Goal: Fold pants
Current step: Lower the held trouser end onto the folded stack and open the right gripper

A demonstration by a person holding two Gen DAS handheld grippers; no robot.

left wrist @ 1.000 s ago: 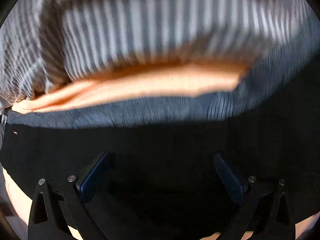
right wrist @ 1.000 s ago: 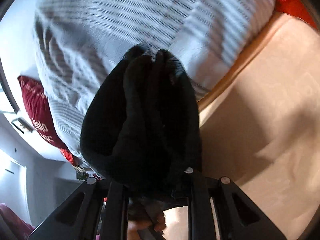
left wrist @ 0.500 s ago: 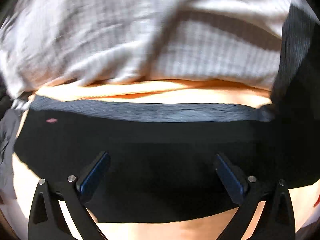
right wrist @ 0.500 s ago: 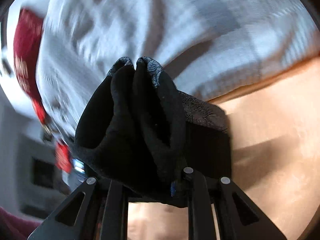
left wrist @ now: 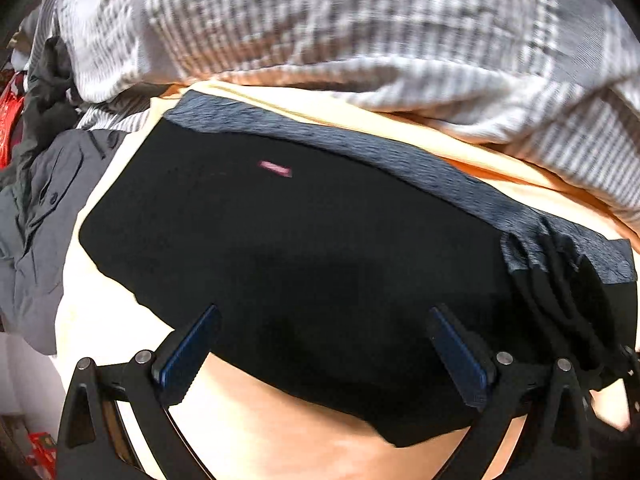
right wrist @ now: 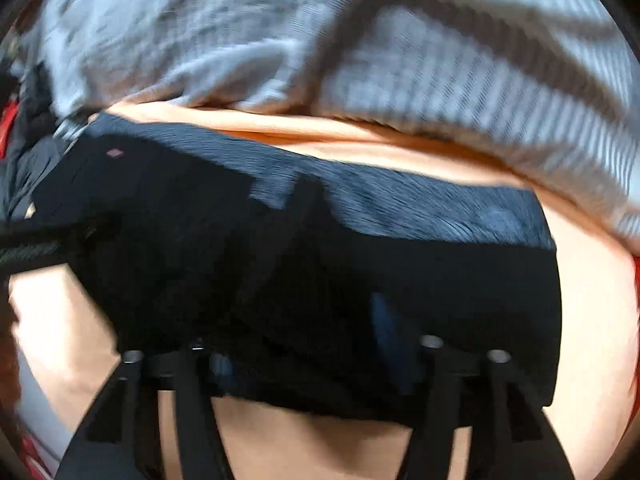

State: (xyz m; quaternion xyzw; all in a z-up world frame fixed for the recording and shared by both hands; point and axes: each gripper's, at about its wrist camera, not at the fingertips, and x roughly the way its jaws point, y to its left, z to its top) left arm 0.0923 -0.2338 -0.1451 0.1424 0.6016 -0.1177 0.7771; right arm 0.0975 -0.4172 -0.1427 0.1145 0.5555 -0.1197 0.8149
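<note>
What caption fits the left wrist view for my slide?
Open left claw over black pants lying flat on an orange sheet, striped blanket behind.

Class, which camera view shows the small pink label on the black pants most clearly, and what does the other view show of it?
The left wrist view is best: the small pink label sits sharp and near the middle of the folded black pants. In the right wrist view the label is only a tiny, motion-blurred smudge near the left edge.
</note>
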